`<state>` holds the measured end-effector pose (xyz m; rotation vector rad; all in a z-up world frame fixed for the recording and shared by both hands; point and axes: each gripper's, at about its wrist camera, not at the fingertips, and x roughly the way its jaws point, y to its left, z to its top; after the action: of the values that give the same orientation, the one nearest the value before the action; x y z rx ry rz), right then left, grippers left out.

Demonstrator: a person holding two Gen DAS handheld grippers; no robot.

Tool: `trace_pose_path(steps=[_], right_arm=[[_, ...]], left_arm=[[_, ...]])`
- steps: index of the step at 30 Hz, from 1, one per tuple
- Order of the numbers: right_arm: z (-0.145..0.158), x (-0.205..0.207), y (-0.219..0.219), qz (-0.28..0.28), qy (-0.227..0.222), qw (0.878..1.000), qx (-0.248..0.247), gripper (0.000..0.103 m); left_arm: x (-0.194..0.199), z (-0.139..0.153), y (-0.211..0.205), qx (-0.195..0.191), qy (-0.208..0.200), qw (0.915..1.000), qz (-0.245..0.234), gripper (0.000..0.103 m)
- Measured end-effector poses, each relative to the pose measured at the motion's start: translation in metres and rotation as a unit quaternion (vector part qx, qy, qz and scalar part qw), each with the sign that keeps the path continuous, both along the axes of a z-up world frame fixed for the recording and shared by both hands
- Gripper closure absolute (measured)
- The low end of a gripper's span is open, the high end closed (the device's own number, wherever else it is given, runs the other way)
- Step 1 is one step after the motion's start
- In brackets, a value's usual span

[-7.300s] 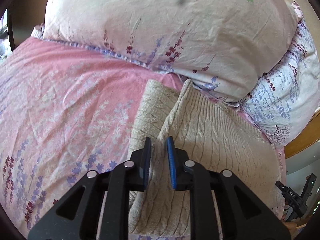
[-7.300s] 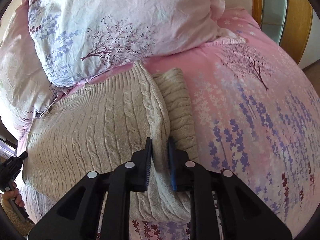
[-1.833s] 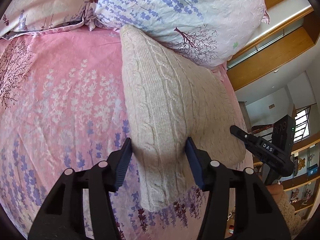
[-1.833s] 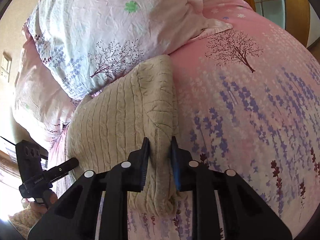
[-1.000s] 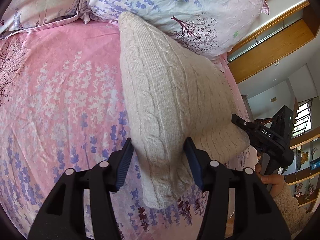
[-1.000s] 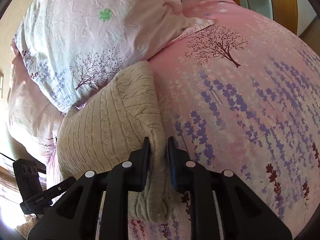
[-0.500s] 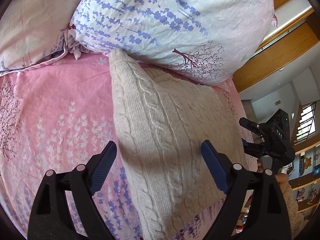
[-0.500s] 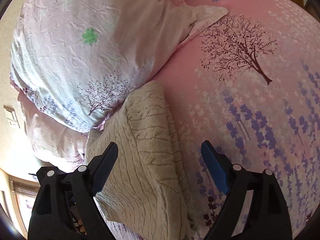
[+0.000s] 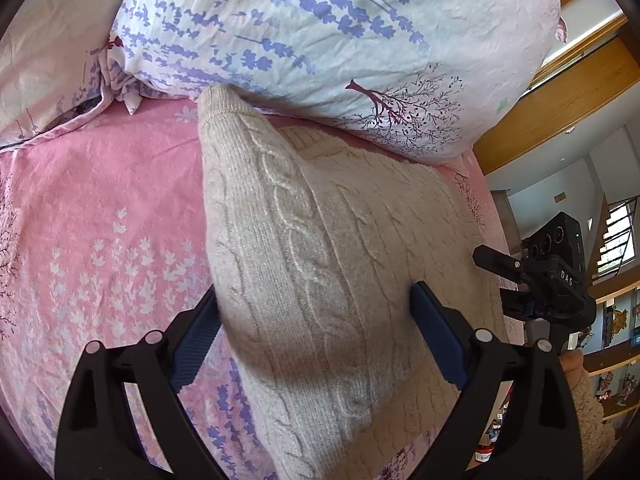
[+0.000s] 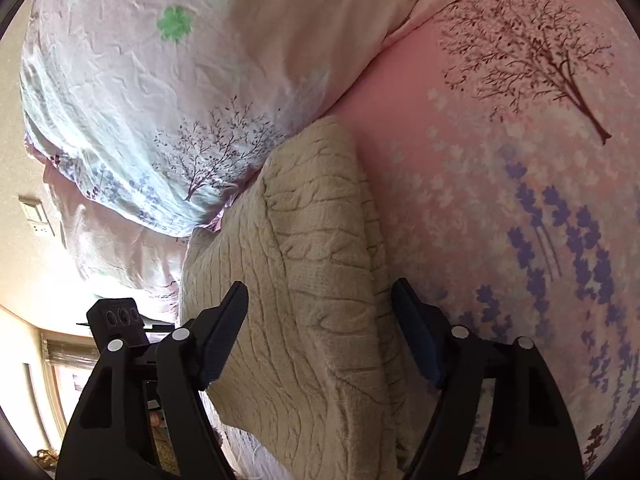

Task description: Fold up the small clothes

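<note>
A beige cable-knit sweater [image 9: 320, 220] lies folded on the pink floral bedsheet [image 9: 100, 220], its far end against a pillow. My left gripper [image 9: 314, 292] straddles the sweater's near part. Its jaws are wide and still opening, and the blue pads stand beside the knit without pinching it. In the right wrist view the same sweater [image 10: 316, 240] shows its folded edge. My right gripper [image 10: 320, 286] is open around that edge, with the fabric between the jaws; they are closing and the pads do not press on it.
A white pillow [image 9: 320, 20] with purple sprigs and a tree print lies right behind the sweater. It also fills the upper left of the right wrist view as the pillow [image 10: 160, 80]. The bed's edge, a wooden frame [image 9: 540, 112] and a person's hand [image 9: 576, 364] are at the right.
Both grippers were shut on folds of the sweater a second ago and have let go, spreading wide. Both views have moved closer to the pillow. The sweater now rests on the bed.
</note>
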<state>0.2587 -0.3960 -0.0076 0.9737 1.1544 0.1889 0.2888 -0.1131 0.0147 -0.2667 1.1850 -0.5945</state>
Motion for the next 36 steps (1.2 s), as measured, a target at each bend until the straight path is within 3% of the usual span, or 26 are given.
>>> trace_pose_path(steps=[1,7,15,18,27,29,32,34,36], right_arm=[[-0.001,0.001,0.002,0.002,-0.002,1.000,0.004,0.029],[-0.010,-0.001,0.005,-0.007,-0.001,0.999,0.050,0.064],[0.000,-0.001,0.018,-0.019,-0.032,0.995,0.095,0.071],[0.009,0.010,0.043,0.005,-0.045,0.994,0.101,0.071],[0.001,0.043,0.155,0.119,-0.047,0.988,0.085,0.073],[-0.002,0.047,0.164,0.126,-0.045,0.989,0.061,0.073],[0.000,0.051,0.165,0.128,-0.035,0.991,0.033,0.069],[0.006,0.050,0.164,0.122,-0.037,0.992,0.005,0.063],[0.013,0.043,0.150,0.105,-0.048,0.993,-0.013,0.060]], left_arm=[[0.001,-0.002,-0.001,-0.005,0.002,1.0000,0.001,0.012],[0.001,-0.009,0.004,-0.032,0.008,0.9993,0.017,0.028],[0.000,-0.003,0.027,-0.077,0.017,0.9966,0.027,0.054],[-0.006,0.003,0.047,-0.096,0.027,0.9945,0.032,0.055],[-0.015,0.015,0.150,-0.048,0.018,0.9951,0.085,0.053],[-0.014,0.001,0.163,-0.036,0.033,0.9931,0.106,0.049],[-0.017,-0.017,0.171,-0.058,0.043,0.9884,0.134,0.036],[-0.021,-0.012,0.168,-0.049,0.027,0.9883,0.142,0.035],[-0.028,0.002,0.165,-0.021,-0.013,0.9886,0.149,0.036]])
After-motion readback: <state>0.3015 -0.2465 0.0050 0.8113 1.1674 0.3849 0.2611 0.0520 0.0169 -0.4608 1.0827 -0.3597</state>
